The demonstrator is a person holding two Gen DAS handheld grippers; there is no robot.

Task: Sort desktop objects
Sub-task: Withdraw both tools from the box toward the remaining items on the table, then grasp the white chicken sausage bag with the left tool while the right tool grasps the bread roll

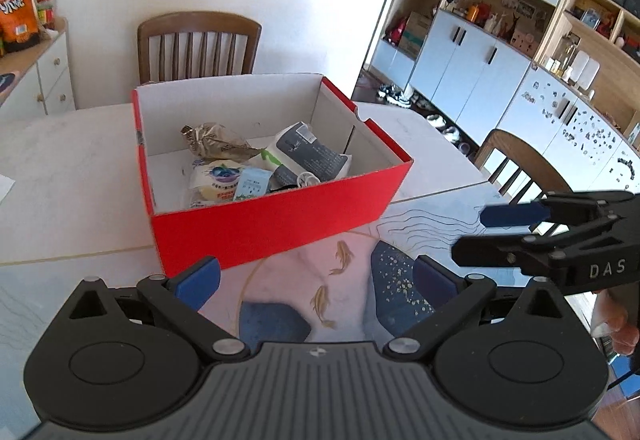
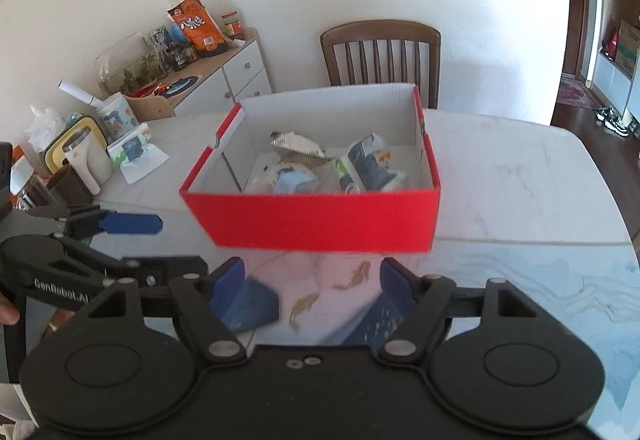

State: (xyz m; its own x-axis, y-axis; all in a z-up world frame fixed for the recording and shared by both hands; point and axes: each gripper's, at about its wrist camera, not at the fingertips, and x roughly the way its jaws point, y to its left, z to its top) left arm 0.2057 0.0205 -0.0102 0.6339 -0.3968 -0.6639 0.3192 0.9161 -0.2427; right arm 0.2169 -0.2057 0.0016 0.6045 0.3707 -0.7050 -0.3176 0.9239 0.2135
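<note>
Now I judge the sorting nearly finished: my left gripper (image 1: 316,280) and right gripper (image 2: 312,276) both hang wide open and empty, the red box (image 1: 276,216) of packets (image 1: 224,176) at twelve o'clock, so next I scan for strays.

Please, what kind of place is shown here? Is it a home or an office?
Most likely a home dining area. A pale table has a wooden dining chair behind it, wall cabinets with open shelves hold household clutter, and shoes lie on the floor near them.
</note>
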